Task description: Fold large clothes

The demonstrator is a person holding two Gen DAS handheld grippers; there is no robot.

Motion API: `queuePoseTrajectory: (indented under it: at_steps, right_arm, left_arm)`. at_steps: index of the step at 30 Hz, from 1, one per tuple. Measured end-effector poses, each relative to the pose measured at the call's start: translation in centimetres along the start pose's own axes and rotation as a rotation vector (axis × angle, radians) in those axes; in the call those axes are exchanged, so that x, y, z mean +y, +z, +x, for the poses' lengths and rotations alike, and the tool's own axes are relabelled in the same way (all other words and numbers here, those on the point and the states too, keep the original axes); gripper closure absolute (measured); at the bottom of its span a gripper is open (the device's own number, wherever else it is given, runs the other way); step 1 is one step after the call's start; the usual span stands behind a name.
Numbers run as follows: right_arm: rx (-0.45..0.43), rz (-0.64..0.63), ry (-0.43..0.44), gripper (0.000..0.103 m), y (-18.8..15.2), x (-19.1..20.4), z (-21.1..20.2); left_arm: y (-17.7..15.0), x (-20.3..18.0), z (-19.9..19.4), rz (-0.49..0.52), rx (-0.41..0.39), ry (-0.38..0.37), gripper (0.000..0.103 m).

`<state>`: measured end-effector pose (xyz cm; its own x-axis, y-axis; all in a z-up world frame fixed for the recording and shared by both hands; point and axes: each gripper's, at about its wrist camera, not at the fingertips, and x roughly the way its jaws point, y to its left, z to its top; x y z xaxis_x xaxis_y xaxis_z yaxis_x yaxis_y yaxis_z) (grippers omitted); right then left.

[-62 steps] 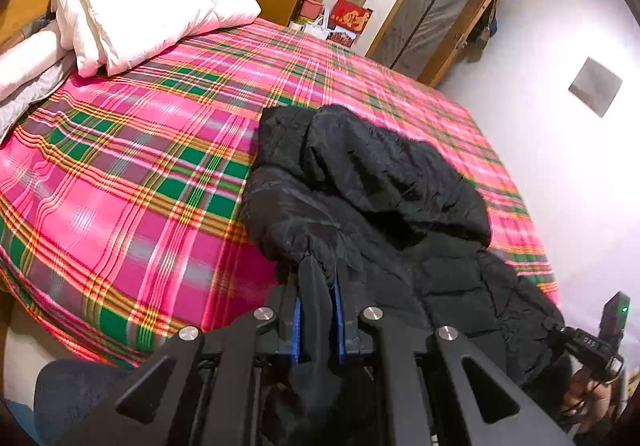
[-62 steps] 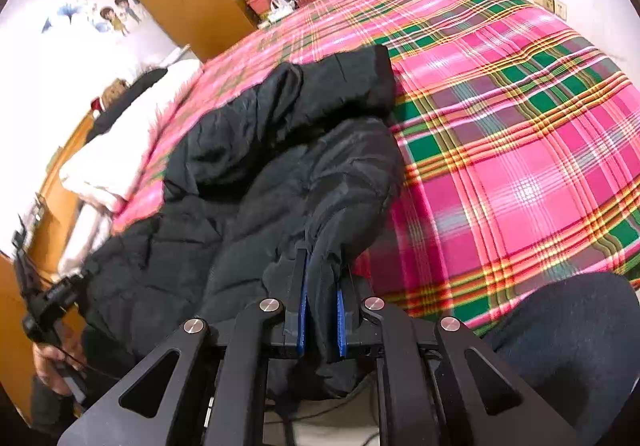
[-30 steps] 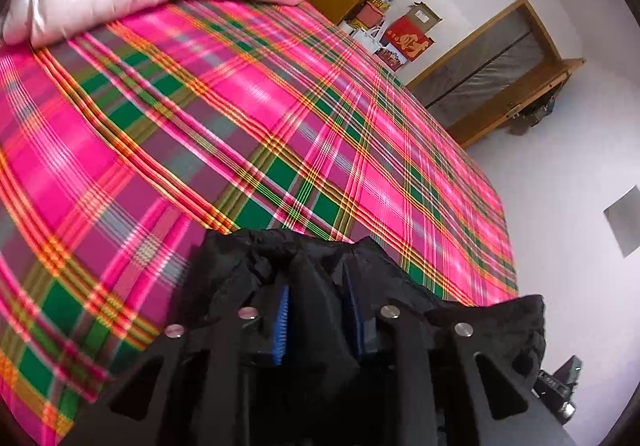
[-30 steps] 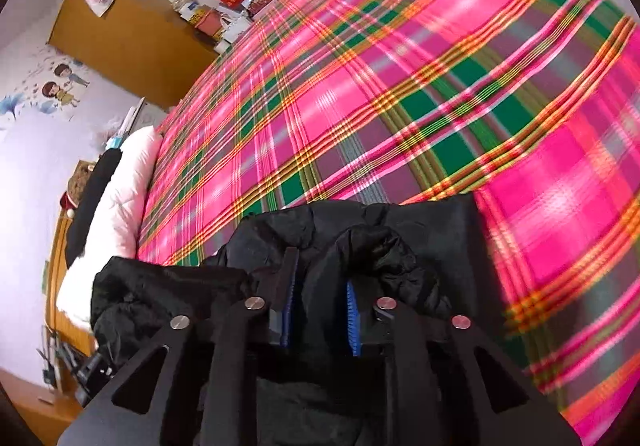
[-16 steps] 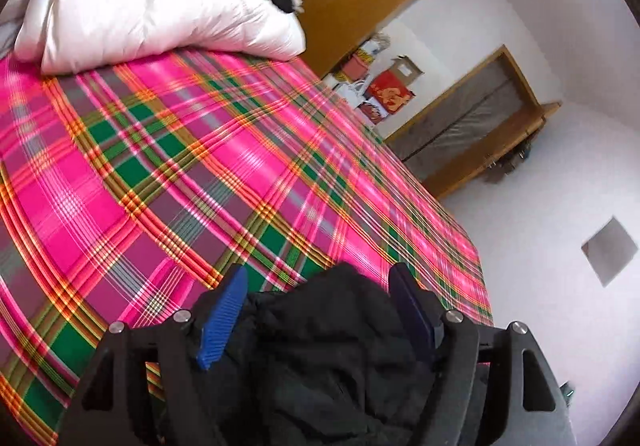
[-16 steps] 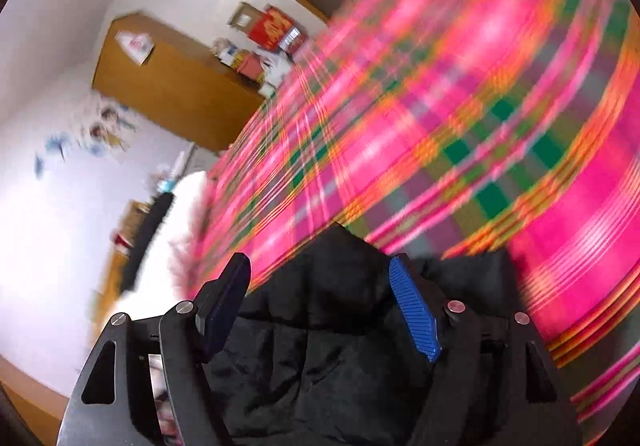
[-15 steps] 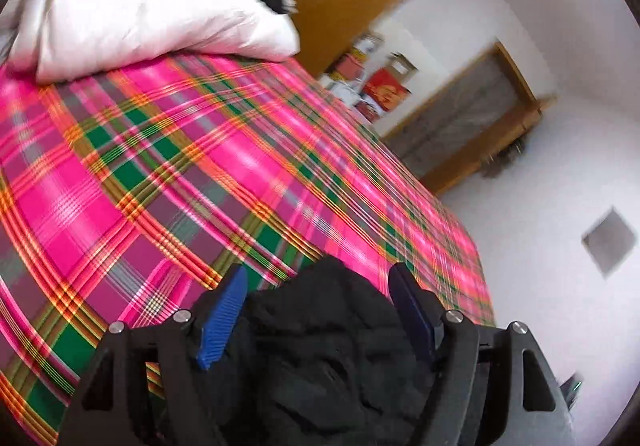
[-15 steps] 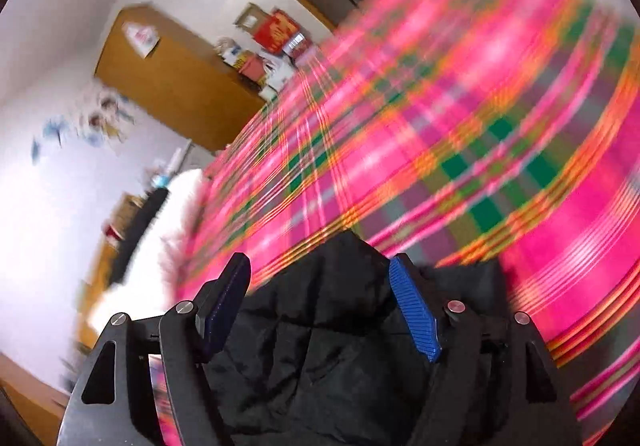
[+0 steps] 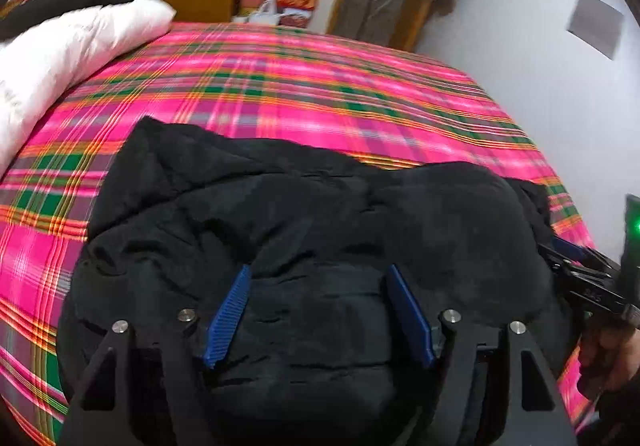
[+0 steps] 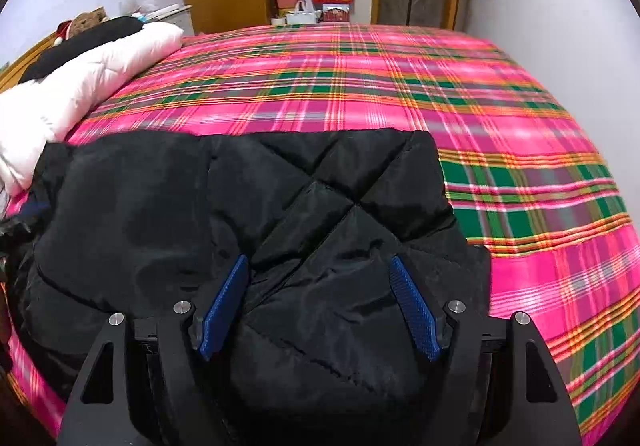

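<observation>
Two grippers over a black padded coat [image 10: 280, 206] on a plaid bedspread [image 10: 520, 166], left gripper [image 9: 318, 310] closing slightly, unpinched, right gripper [image 10: 320, 306] spread wide

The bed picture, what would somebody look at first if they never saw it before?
Probably the bright pink, green and orange plaid bedspread, which covers the whole bed. Next comes the puffy black quilted jacket, lying bunched at the near edge, with the right gripper open above it. A white duvet lies heaped at the far left.
</observation>
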<state>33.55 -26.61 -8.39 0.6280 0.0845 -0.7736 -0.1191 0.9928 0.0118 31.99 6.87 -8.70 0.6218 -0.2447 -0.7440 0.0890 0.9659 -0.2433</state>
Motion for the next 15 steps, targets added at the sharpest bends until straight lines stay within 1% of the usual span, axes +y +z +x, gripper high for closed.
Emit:
queuePoseTrajectory:
  at_steps: [2, 7, 15]
  right_arm:
    - [0.013, -0.005, -0.013, 0.030, 0.1, -0.1, 0.9]
    - [0.064, 0.029, 0.003, 0.030, 0.6, -0.7, 3.4]
    - [0.054, 0.038, -0.002, 0.030, 0.2, -0.8, 4.8]
  left_arm:
    - [0.3, 0.4, 0.6, -0.013, -0.009, 0.021, 0.033]
    - [0.0, 0.0, 2.3, 0.061, -0.036, 0.100, 0.033]
    - [-0.1, 0.7, 3.6, 0.052, -0.045, 0.100, 0.033]
